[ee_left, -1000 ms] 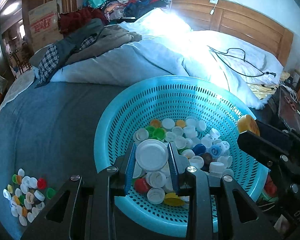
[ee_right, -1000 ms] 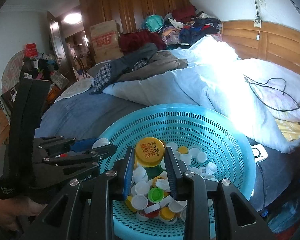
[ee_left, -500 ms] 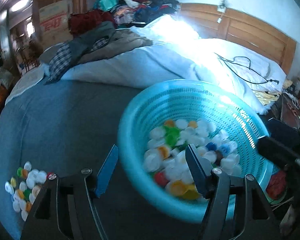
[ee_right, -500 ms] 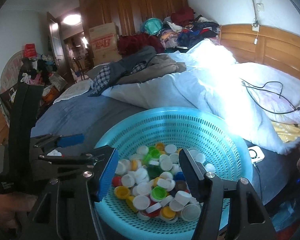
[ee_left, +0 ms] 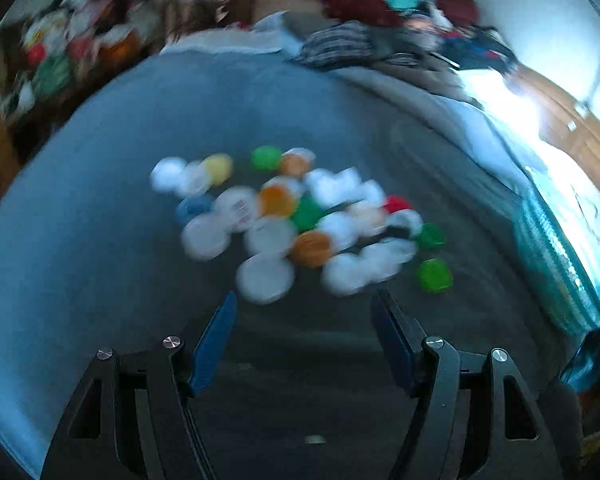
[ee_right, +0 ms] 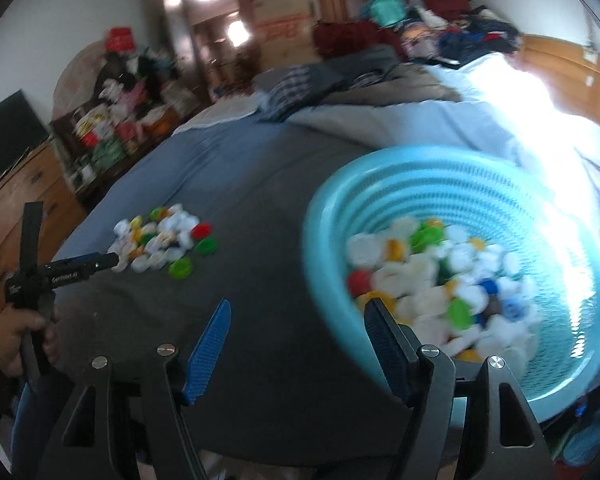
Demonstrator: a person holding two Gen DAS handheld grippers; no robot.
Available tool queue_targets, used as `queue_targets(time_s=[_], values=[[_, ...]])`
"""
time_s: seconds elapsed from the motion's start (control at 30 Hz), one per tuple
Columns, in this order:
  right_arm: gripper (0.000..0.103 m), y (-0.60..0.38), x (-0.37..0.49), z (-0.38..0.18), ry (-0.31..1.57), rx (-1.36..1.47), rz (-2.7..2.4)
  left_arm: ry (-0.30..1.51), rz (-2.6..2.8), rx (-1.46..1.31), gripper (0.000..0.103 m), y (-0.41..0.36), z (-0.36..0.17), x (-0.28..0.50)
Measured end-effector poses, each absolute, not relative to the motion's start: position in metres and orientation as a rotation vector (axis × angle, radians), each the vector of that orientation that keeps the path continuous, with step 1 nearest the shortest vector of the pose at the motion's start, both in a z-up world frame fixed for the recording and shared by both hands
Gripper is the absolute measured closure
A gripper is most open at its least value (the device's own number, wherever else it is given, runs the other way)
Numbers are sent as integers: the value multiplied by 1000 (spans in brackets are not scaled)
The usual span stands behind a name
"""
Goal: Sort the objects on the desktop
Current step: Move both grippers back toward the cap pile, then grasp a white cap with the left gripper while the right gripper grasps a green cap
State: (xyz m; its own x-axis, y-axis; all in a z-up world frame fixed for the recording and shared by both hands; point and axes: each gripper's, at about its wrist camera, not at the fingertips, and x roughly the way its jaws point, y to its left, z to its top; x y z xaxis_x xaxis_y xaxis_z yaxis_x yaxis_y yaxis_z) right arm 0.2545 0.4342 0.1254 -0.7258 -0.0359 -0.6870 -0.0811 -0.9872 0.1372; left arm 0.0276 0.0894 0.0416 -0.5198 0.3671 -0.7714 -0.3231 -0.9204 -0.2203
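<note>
A blurred pile of bottle caps [ee_left: 296, 220], white, orange, green, red and blue, lies on the grey-blue bedspread [ee_left: 100, 200]. My left gripper [ee_left: 305, 304] hangs just short of it, open, with nothing between its fingers. In the right wrist view the same pile of caps [ee_right: 160, 240] is at the left, with the left gripper [ee_right: 114, 258] reaching toward it from a person's hand [ee_right: 12, 332]. A turquoise perforated basket [ee_right: 312, 240] holds several mixed caps [ee_right: 440, 280]. My right gripper [ee_right: 299, 308] is in front of the basket's left rim, its jaws opening and empty.
The basket rim [ee_left: 556, 248] shows at the right edge of the left wrist view. Crumpled clothes [ee_right: 340, 80] and a white duvet [ee_right: 500, 128] cover the far side of the bed. A wooden dresser [ee_right: 16, 200] and cluttered shelves [ee_right: 112, 132] stand at the left.
Both grippers opened over the basket: the left let go of a white cap, the right of a yellow one. The left then swung left to the pile; the right shifted left off the basket.
</note>
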Motion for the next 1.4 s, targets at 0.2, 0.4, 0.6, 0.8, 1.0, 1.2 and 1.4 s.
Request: queue_targets(time_s=[0.2, 0.4, 0.6, 0.8, 1.0, 1.2, 1.4], values=[[29, 405, 244, 121, 165, -1217, 2920, -60, 2433, -1284, 40, 93, 19, 13], [29, 402, 239, 116, 177, -1260, 2901, 15, 2431, -1271, 75, 103, 18, 7], [40, 395, 229, 111, 182, -1287, 2915, 4, 2431, -1265, 76, 92, 26, 17], [41, 370, 199, 96, 171, -1329, 2973, 16, 2461, -1235, 76, 87, 53, 37], [41, 334, 146, 69, 160, -1401, 3023, 17, 2479, -1228, 76, 80, 62, 43], [41, 308, 102, 46, 146, -1471, 3021, 12, 2475, -1231, 76, 78, 66, 44], [66, 295, 77, 18, 65, -1564, 2961, 16, 2468, -1222, 76, 80, 71, 46]])
